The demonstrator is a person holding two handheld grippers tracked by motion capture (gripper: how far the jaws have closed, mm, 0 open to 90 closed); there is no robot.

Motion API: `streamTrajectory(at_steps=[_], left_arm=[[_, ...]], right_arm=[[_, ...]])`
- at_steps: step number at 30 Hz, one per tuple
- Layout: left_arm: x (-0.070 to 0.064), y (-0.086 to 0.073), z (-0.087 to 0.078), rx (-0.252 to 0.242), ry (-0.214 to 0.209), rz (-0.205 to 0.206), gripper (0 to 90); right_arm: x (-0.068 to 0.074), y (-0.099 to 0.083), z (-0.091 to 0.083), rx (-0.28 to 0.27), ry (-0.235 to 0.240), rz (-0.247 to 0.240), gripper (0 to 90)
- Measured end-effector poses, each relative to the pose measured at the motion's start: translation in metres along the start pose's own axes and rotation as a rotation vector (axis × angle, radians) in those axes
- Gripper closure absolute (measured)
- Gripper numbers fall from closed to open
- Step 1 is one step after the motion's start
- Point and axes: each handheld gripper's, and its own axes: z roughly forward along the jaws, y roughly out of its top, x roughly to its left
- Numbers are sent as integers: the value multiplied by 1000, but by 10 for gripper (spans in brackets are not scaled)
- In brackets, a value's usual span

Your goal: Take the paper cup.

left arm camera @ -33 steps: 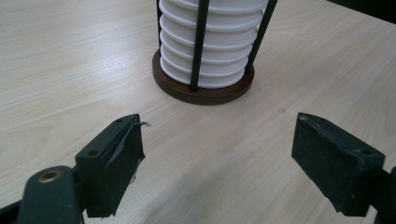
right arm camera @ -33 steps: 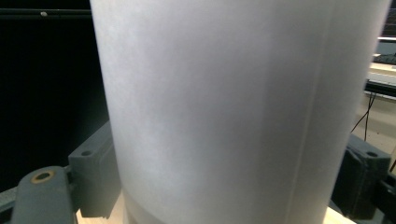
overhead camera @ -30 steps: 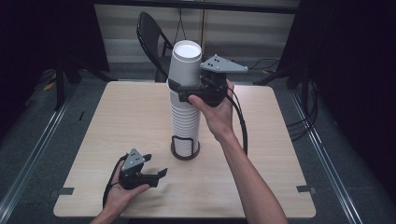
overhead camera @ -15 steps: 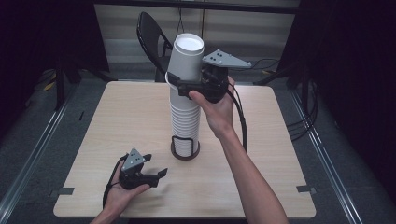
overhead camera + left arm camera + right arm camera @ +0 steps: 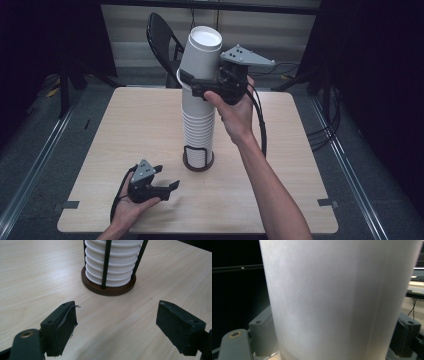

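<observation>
Paper cup point(image 5: 201, 55), top of the stack point(image 5: 198, 125), tilts leftward from upright above mid-counter point(image 5: 280, 165) in our high view, clamped by our right hand-held gripper point(image 5: 200, 86). Our left hand-held gripper point(image 5: 167, 189) lies near the front edge, jaws apart. Its view shows them wide, empty, facing the holder point(image 5: 108, 288). Our right gripper view shows the cup's wall point(image 5: 337, 300) between both jaws.

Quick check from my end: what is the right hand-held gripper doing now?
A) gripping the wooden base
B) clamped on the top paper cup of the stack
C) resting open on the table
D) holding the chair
B: the right hand-held gripper has its jaws closed on both sides of the top cup, which tilts above the stack.
</observation>
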Motion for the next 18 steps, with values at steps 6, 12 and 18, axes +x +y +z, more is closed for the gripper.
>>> streamTrajectory(at_steps=[6, 12, 18], left_arm=[[0, 0, 0, 0, 1, -1, 166], [0, 0, 0, 1, 2, 4, 167], [1, 0, -1, 1, 2, 4, 167]], right_arm=[[-3, 8, -3, -23, 18, 27, 138], [-5, 14, -10, -46, 23, 56, 138], [-9, 16, -16, -49, 6, 63, 138]])
